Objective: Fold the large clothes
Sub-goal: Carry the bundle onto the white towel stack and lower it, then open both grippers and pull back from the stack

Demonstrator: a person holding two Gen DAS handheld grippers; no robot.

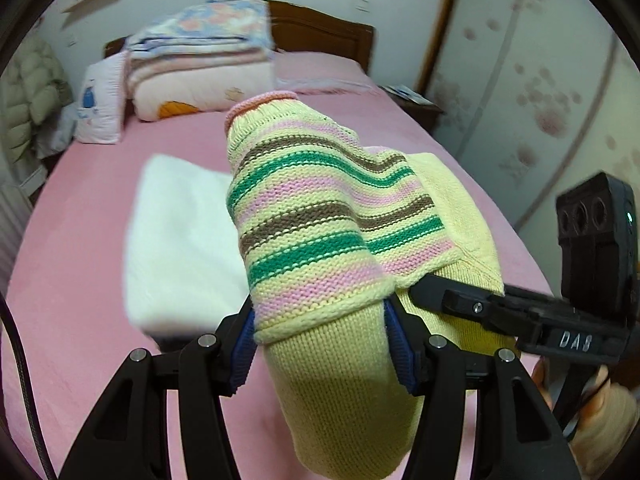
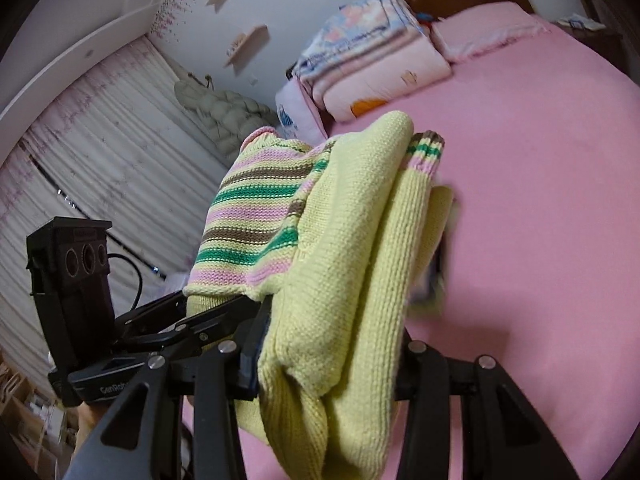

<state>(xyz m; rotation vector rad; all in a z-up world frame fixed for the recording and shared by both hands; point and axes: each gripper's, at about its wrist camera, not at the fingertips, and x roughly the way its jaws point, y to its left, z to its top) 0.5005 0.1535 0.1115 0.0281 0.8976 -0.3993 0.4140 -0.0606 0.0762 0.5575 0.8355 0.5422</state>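
A yellow knit sweater (image 1: pixel 320 216) with green, pink and brown stripes is bunched and held up above the pink bed (image 1: pixel 80 320). My left gripper (image 1: pixel 320 344) is shut on its yellow hem part, blue pads pressed on both sides. My right gripper (image 2: pixel 328 356) is shut on the same sweater (image 2: pixel 344 248), gripping thick yellow folds. The right gripper also shows in the left wrist view (image 1: pixel 480 304) touching the sweater's right side. The left gripper shows in the right wrist view (image 2: pixel 192 320) at the striped part. The two grippers are close together.
A folded white cloth (image 1: pixel 180 240) lies on the bed under the sweater. Stacked folded quilts (image 1: pixel 200 60) and a small pillow (image 1: pixel 100 104) sit at the headboard. A puffy jacket (image 1: pixel 28 96) hangs at the left. A wardrobe (image 1: pixel 540 80) stands to the right.
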